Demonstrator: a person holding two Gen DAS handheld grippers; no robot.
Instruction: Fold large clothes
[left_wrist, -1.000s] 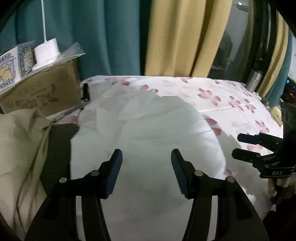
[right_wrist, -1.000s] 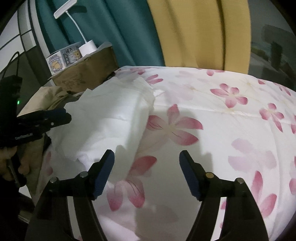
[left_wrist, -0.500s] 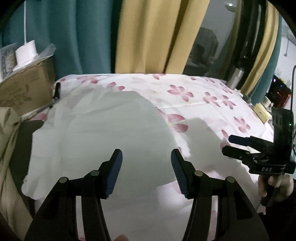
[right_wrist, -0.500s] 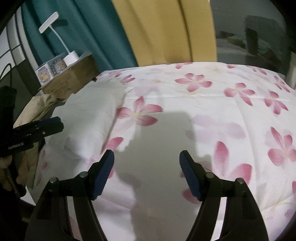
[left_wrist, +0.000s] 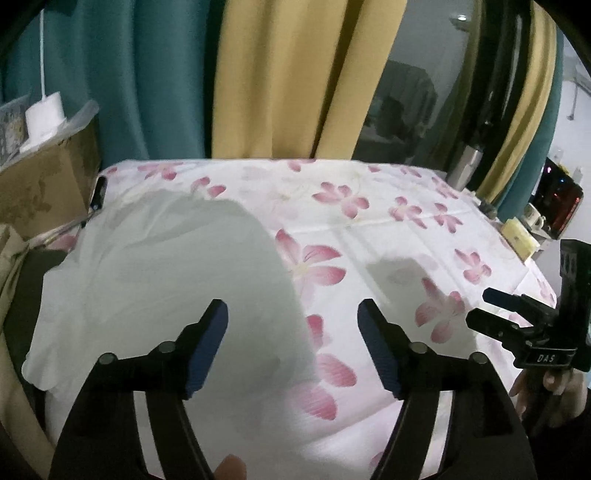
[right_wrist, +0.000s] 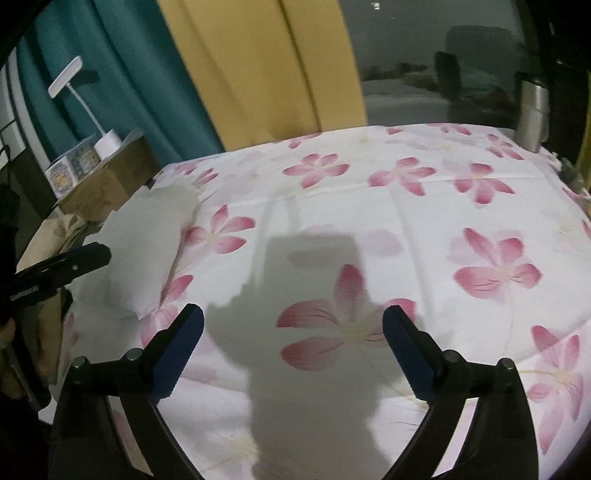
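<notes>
A folded white garment (left_wrist: 162, 273) lies on the left part of a flower-printed bed cover (left_wrist: 388, 236). In the right wrist view the same white garment (right_wrist: 147, 251) sits at the left, on the cover (right_wrist: 424, 229). My left gripper (left_wrist: 293, 325) hangs above the garment's right edge, its jaws opening, with nothing between the blue pads. My right gripper (right_wrist: 293, 332) hovers over bare cover and a pink flower, jaws opening too and empty. Each gripper shows in the other's view: the right gripper (left_wrist: 517, 325) at the right edge, the left gripper (right_wrist: 55, 273) at the left edge.
A cardboard box (left_wrist: 40, 184) with a white lamp base (left_wrist: 44, 118) stands at the back left. Beige cloth (left_wrist: 11, 280) hangs off the left side. Teal and yellow curtains (left_wrist: 288, 74) close the back. A metal flask (right_wrist: 532, 114) and small items stand at the far right.
Both grippers have shifted right across the bed, so the white garment now lies further left in both views. Both pairs of jaws stand wider apart than before.
</notes>
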